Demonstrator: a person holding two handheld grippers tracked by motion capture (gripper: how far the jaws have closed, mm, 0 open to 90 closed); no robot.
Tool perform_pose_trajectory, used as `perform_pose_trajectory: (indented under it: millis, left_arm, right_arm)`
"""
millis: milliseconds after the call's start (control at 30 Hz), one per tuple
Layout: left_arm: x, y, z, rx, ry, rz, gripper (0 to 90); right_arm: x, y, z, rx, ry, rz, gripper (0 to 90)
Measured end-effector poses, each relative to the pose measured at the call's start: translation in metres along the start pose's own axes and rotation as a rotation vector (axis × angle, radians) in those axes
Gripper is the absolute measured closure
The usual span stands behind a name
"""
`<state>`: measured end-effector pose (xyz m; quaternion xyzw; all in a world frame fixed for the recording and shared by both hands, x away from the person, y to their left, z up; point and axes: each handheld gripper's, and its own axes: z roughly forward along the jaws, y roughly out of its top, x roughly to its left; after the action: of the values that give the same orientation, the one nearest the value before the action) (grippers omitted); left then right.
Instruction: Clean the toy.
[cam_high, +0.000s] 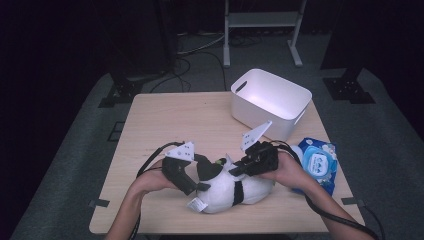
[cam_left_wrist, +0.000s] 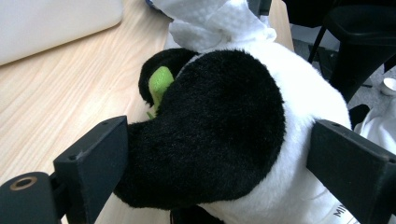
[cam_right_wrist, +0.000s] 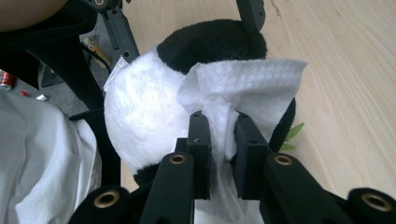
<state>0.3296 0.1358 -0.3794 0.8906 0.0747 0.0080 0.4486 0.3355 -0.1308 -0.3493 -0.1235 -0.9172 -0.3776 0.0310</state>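
A black-and-white plush panda (cam_high: 225, 189) with a green leaf at its mouth lies near the table's front edge. My left gripper (cam_high: 196, 181) grips it from the left. In the left gripper view the jaws press into the panda's (cam_left_wrist: 224, 121) black fur on one side and white fur on the other. My right gripper (cam_high: 239, 169) comes in from the right, shut on a bunched white wipe (cam_right_wrist: 243, 84). The wipe lies against the panda's (cam_right_wrist: 140, 107) body. The wipe (cam_left_wrist: 210, 23) also shows in the left gripper view, on top of the toy.
A white plastic bin (cam_high: 270, 97) stands at the back right of the wooden table (cam_high: 170, 120). A blue pack of wet wipes (cam_high: 317, 162) lies at the right edge, just behind my right hand. Cables trail from both grippers toward the front.
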Motion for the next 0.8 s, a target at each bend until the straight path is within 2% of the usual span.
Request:
perform_pose_trajectory:
  millis: [133, 333, 467, 533, 600, 800]
  left_arm:
    - [-0.001, -0.001, 0.000, 0.010, -0.021, -0.001, 7.2]
    - [-0.002, -0.001, 0.000, 0.017, -0.032, 0.006, 7.2]
    - [-0.003, -0.002, -0.001, 0.021, -0.033, 0.009, 7.2]
    - [-0.002, -0.002, -0.001, 0.017, -0.033, 0.006, 7.2]
    - [-0.002, -0.002, -0.001, 0.018, -0.039, 0.011, 7.3]
    - [-0.002, -0.002, -0.001, 0.019, -0.039, 0.017, 7.2]
  right_arm:
    - [0.004, 0.004, 0.001, -0.001, -0.001, -0.017, 78.3]
    - [0.009, 0.024, 0.006, 0.003, -0.003, -0.076, 78.2]
    - [0.009, 0.035, 0.011, -0.001, -0.004, -0.085, 78.2]
    - [0.006, 0.038, 0.012, 0.009, -0.003, -0.084, 78.2]
    - [0.002, 0.037, 0.010, 0.023, -0.026, -0.072, 78.2]
    - [-0.010, 0.016, -0.001, 0.057, -0.080, -0.022, 78.2]
